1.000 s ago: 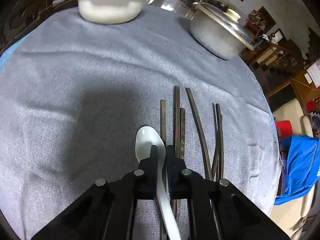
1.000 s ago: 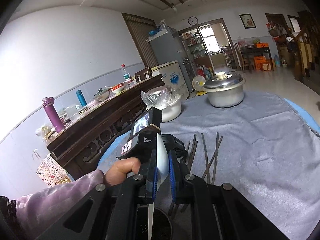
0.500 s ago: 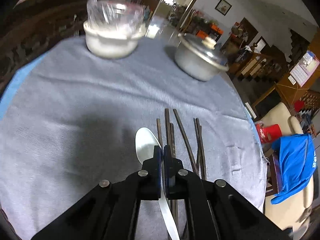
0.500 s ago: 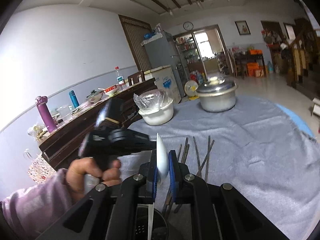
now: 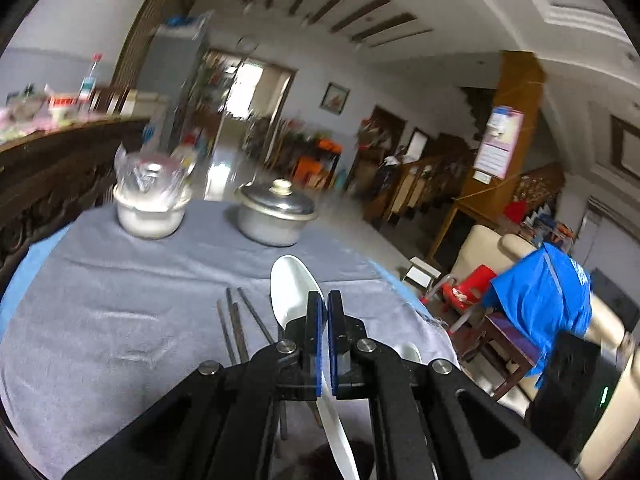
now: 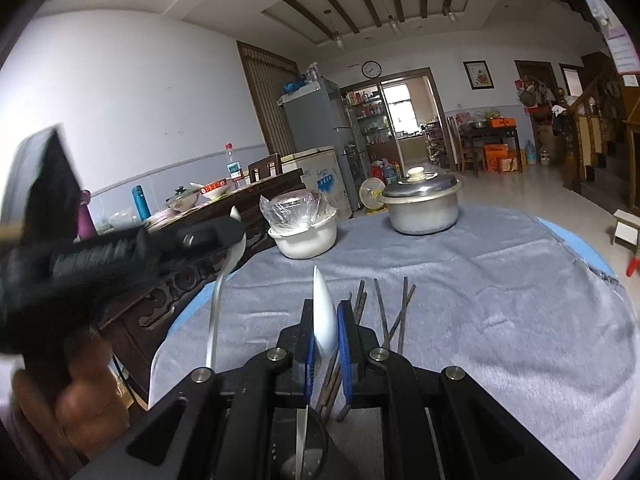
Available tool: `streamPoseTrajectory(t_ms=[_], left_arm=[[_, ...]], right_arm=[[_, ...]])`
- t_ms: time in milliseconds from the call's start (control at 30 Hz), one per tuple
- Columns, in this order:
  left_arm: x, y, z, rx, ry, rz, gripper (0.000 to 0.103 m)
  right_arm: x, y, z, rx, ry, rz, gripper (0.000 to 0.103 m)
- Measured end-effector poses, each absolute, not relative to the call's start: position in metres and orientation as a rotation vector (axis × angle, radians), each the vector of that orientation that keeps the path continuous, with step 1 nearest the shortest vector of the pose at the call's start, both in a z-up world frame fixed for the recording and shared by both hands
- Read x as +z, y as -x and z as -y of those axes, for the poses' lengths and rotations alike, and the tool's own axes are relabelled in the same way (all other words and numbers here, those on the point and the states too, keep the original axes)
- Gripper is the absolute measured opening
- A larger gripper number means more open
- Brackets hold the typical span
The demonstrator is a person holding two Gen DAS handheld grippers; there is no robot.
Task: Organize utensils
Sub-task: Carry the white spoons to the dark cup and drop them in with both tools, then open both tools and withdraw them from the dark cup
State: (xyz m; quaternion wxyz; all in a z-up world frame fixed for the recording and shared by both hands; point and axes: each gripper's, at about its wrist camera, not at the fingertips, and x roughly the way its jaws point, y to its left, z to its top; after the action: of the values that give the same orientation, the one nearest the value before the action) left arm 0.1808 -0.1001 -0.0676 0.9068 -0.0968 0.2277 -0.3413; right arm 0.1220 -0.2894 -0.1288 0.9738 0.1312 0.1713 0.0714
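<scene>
Far left in the right wrist view: blurred left gripper (image 6: 236,232) in a hand (image 6: 80,392), off the left edge of the desk, jaws clamped on the handle of a white plastic spoon (image 6: 222,280). Spoon bowl up by the jaws, handle hanging down. Same spoon (image 5: 294,292) in the left wrist view, bowl poking out past the shut jaws, handle running back under the gripper.

Next, round desk with a grey cloth (image 6: 500,300). Near the far edge, white bowl covered with clear plastic wrap (image 6: 304,232), then a silver metal pot with a lid (image 6: 422,204) to its right, a little apart.

In the middle, right gripper (image 6: 326,320), jaws clamped on a second white spoon (image 6: 324,312) held on its side, thin edge up. Below it, dark round holder (image 6: 304,456), hard to see well.

Just right of that, dark thin chopsticks (image 6: 400,316) lying flat on the cloth, some crossing each other, near the close edge of the desk.
</scene>
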Motion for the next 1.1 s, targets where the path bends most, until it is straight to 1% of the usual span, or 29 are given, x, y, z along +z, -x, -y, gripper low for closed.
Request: streamPoseTrajectory(t_ms=[200, 300, 433, 467, 533, 567, 600, 633, 667, 700, 767, 833, 900, 967, 1100], left_arm=[[-0.1, -0.147, 0.11, -0.73, 0.101, -0.359, 0.003], [-0.108, -0.131, 0.114, -0.725, 0.023, -0.314, 0.003], [-0.121, -0.124, 0.111, -0.714, -0.009, -0.355, 0.003], [-0.125, -0.124, 0.109, -0.712, -0.011, -0.371, 0.003], [-0.127, -0.12, 0.102, -0.698, -0.011, -0.396, 0.003], [-0.126, -0.118, 0.099, -0.696, -0.009, -0.4, 0.003], [-0.124, -0.116, 0.095, -0.694, -0.006, -0.4, 0.003], [-0.121, -0.112, 0.089, -0.686, -0.003, -0.398, 0.007], [-0.118, -0.11, 0.084, -0.678, -0.001, -0.404, 0.018], [-0.115, -0.108, 0.079, -0.668, 0.003, -0.409, 0.025], [-0.106, -0.103, 0.065, -0.625, 0.013, -0.404, 0.051], [-0.097, -0.101, 0.055, -0.575, 0.023, -0.43, 0.066], [-0.091, -0.101, 0.048, -0.542, 0.029, -0.448, 0.066], [-0.085, -0.102, 0.042, -0.501, 0.026, -0.482, 0.07], [-0.079, -0.108, 0.032, -0.463, 0.056, -0.565, 0.072]], right_arm=[[-0.131, -0.109, 0.293, 0.155, -0.277, -0.349, 0.011], [-0.131, -0.103, 0.299, 0.168, -0.302, -0.354, 0.011], [-0.13, -0.096, 0.3, 0.214, -0.325, -0.377, 0.012], [-0.13, -0.096, 0.301, 0.24, -0.345, -0.4, 0.015], [-0.13, -0.093, 0.303, 0.261, -0.381, -0.424, 0.036], [-0.13, -0.091, 0.306, 0.268, -0.409, -0.429, 0.063], [-0.129, -0.087, 0.307, 0.272, -0.426, -0.423, 0.081], [-0.127, -0.081, 0.312, 0.282, -0.457, -0.39, 0.081], [-0.123, -0.075, 0.315, 0.273, -0.473, -0.363, 0.081], [-0.12, -0.071, 0.317, 0.254, -0.474, -0.352, 0.081], [-0.115, -0.067, 0.319, 0.217, -0.463, -0.347, 0.079], [-0.109, -0.067, 0.315, 0.129, -0.405, -0.384, 0.078], [-0.106, -0.071, 0.307, 0.044, -0.327, -0.444, 0.077], [-0.102, -0.074, 0.295, -0.05, -0.232, -0.506, 0.077], [-0.092, -0.074, 0.282, -0.173, -0.124, -0.587, 0.077]])
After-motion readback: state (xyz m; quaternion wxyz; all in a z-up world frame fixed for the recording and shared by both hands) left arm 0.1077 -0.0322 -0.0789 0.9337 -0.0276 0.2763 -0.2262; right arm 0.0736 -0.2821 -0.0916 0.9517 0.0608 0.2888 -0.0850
